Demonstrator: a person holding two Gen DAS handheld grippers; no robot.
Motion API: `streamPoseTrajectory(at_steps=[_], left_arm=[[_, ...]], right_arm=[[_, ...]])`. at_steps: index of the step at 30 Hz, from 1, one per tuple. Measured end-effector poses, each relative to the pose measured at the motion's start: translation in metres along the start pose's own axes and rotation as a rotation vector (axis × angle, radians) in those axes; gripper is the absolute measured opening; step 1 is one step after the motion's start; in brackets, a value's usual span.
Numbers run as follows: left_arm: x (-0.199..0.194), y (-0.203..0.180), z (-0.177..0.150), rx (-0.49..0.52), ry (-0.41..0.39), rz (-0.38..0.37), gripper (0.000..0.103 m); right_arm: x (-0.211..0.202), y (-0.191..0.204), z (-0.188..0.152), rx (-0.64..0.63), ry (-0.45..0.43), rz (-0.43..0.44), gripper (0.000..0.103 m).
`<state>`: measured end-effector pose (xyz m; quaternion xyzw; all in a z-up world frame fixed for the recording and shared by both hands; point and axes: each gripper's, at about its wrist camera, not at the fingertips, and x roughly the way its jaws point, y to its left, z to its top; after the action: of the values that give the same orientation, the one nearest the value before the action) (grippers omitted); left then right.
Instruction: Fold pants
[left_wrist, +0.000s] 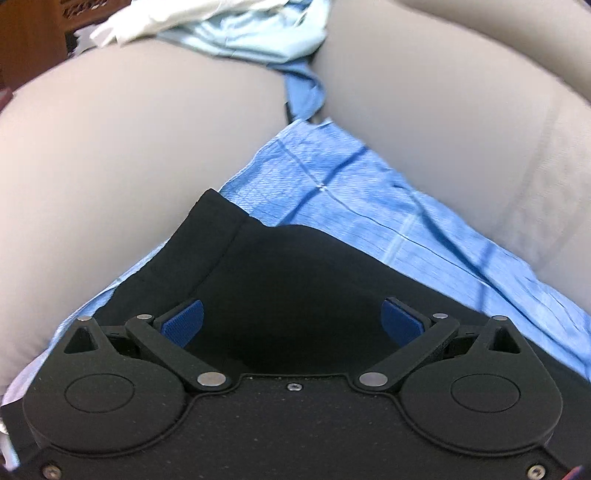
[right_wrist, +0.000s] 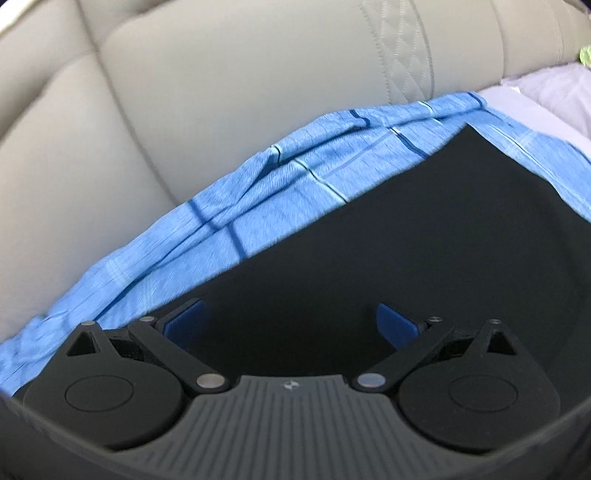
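light: soft, even, fairly bright, no glare | shadow: black garment (left_wrist: 295, 280) reads as featureless dark, no fold detail | blur: motion smear on blue plaid cloth (right_wrist: 258, 192) and beige cushions (left_wrist: 129, 155), worst toward 12 o'clock | distortion: fisheye bowing at rims, dark corners at 5 and 7 o'clock

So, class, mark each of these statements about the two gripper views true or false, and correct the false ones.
1. The black pants lie on a blue checked cloth. True.
2. The left gripper is clamped on the pants. False: its jaws stand open.
3. The right gripper is open. True.
4. The sofa is dark red. False: it is beige.
5. Both grippers hover over black fabric. True.
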<state>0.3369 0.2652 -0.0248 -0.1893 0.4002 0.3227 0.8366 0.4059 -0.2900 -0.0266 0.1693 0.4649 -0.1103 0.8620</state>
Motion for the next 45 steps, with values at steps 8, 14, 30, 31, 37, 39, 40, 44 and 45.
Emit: streamPoseTrajectory(at_steps=[8,14,30,31,37,39,40,44,45], left_arm=[[0.063,-0.008,0.012,-0.079,0.054,0.132,0.103],[0.070,-0.011,0.012,-0.108,0.007,0.169,0.103],[0.075,-0.012,0.020,-0.120,0.035,0.175,0.102],[0.075,-0.012,0.021,-0.120,0.039,0.176,0.100],[0.058,-0.019,0.016,-0.066,0.012,0.139,0.051],[0.059,-0.021,0.015,-0.066,0.016,0.160,0.057],[0.060,-0.020,0.016,-0.083,0.020,0.169,0.060],[0.066,-0.010,0.018,-0.147,0.032,0.172,0.078],[0.068,-0.010,0.018,-0.144,0.031,0.177,0.082]], right_arm=[[0.062,0.034,0.034,-0.081,0.007,-0.209,0.103],[0.073,0.037,0.032,-0.123,-0.034,-0.304,0.102],[0.022,0.002,0.037,-0.065,-0.070,-0.274,0.002],[0.017,-0.001,0.037,-0.071,-0.080,-0.286,0.002],[-0.001,-0.043,0.050,-0.020,-0.042,-0.233,0.005],[0.005,-0.053,0.057,0.028,0.058,-0.159,0.023],[0.006,-0.055,0.058,0.055,0.079,-0.147,0.034],[0.016,-0.039,0.064,0.022,0.082,-0.178,0.064],[0.021,-0.031,0.066,0.005,0.078,-0.190,0.066]])
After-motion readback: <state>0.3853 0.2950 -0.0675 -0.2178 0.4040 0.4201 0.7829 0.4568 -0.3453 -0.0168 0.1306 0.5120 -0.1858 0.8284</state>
